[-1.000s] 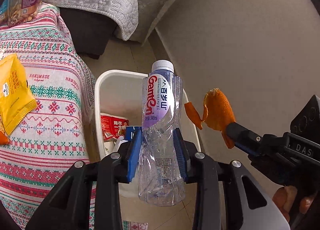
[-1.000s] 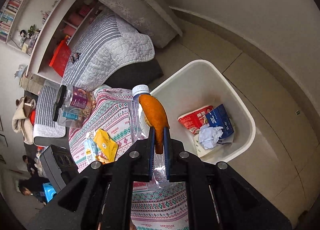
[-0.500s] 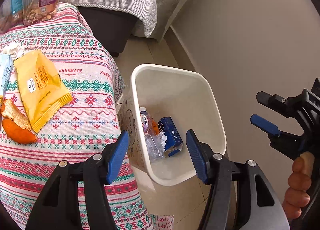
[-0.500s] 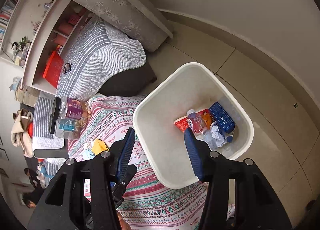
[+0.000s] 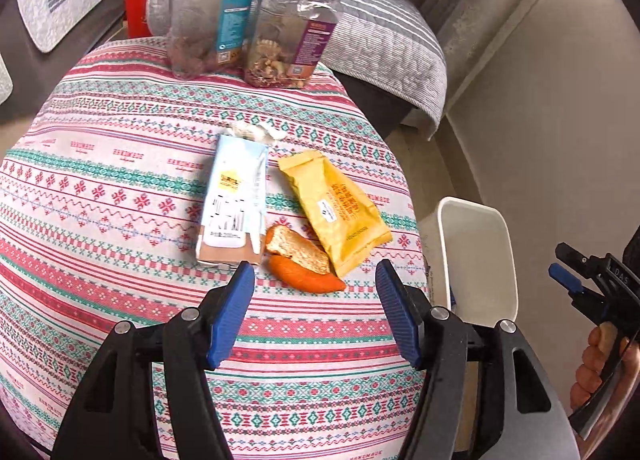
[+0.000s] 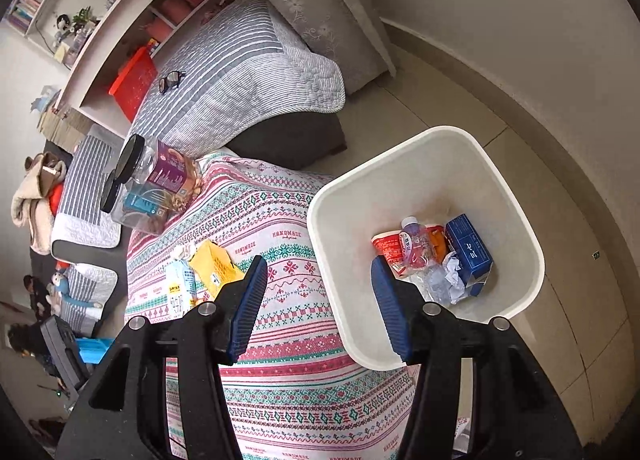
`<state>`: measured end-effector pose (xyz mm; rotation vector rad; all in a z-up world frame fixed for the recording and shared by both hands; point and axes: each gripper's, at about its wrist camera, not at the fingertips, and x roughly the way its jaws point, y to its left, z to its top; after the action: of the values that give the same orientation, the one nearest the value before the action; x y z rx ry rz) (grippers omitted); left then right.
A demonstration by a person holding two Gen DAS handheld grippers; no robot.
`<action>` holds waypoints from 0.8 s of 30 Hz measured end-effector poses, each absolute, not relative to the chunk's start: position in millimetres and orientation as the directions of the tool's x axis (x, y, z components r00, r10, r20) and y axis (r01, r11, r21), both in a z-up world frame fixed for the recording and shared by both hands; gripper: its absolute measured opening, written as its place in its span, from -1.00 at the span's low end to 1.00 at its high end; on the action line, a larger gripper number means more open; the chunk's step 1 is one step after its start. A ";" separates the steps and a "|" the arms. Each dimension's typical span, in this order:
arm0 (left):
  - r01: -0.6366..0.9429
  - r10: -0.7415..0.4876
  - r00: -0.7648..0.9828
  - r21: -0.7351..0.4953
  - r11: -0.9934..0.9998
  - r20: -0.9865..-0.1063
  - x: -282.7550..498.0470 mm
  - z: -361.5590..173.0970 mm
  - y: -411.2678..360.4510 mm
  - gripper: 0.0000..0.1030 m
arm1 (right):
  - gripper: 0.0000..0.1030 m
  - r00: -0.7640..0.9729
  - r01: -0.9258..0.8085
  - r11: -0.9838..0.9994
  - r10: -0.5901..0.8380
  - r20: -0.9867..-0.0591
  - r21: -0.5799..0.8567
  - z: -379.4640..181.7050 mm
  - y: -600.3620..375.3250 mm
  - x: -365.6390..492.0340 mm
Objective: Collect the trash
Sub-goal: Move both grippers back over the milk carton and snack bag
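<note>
On the patterned tablecloth (image 5: 120, 195) lie a pale milk carton (image 5: 236, 199), a yellow snack packet (image 5: 338, 203), orange peel (image 5: 304, 264) and a small crumpled tissue (image 5: 256, 131). My left gripper (image 5: 316, 312) hangs over the cloth just short of the peel, its jaws still opening with nothing between them. The white bin (image 6: 516, 195) beside the table holds a crushed water bottle (image 6: 416, 246), a piece of orange peel (image 6: 438, 244), a blue box (image 6: 470, 256), a red packet (image 6: 386, 246) and white paper. My right gripper (image 6: 318, 304) is above the bin's near rim, its jaws opening and empty.
Two clear jars with black lids (image 5: 256, 19) stand at the table's far edge. A grey striped quilt (image 6: 240, 71) with glasses (image 6: 170, 79) on it lies behind. The bin (image 5: 476, 260) stands on the tiled floor (image 6: 568, 340) by the wall. A person's hand (image 5: 600, 364) holds the right gripper.
Both grippers have let go: the bottle and the orange peel now lie in the bin. The left gripper has swung away from the bin to over the table's trash.
</note>
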<state>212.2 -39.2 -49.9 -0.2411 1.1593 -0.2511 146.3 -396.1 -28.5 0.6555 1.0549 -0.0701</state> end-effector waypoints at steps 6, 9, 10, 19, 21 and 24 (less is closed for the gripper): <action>-0.011 -0.309 0.344 -0.333 0.943 -0.887 220.3 -75.7 4.0 0.28 | 0.08 0.458 0.216 0.900 0.249 -0.853 0.379 -28.1 -339.9 161.1; -0.008 -0.324 0.324 -0.345 0.939 -0.889 223.8 -86.6 -0.2 0.29 | 0.11 0.426 0.154 0.924 0.257 -0.868 0.349 -32.3 -311.8 167.8; -0.003 -0.327 0.323 -0.347 0.938 -0.888 227.4 -91.1 -5.3 0.31 | 0.11 0.413 0.136 0.929 0.263 -0.872 0.344 -34.6 -303.6 170.2; 0.039 -0.243 0.340 -0.245 0.969 -0.909 255.3 -112.1 -31.9 0.51 | 0.14 0.343 0.049 0.964 0.230 -0.911 0.262 -55.0 -254.2 192.4; 0.049 -0.225 0.346 -0.222 0.974 -0.911 259.8 -118.8 -34.3 0.51 | 0.15 0.330 0.047 0.966 0.225 -0.917 0.255 -62.9 -249.3 199.7; 0.074 -0.211 0.349 -0.198 0.977 -0.913 264.1 -127.0 -36.0 0.25 | 0.15 0.303 0.059 0.967 0.219 -0.927 0.248 -77.4 -243.9 210.2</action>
<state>264.1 -36.0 -127.0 -0.1298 1.2009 -0.1850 210.2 -243.9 -77.4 0.2539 1.2620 0.1072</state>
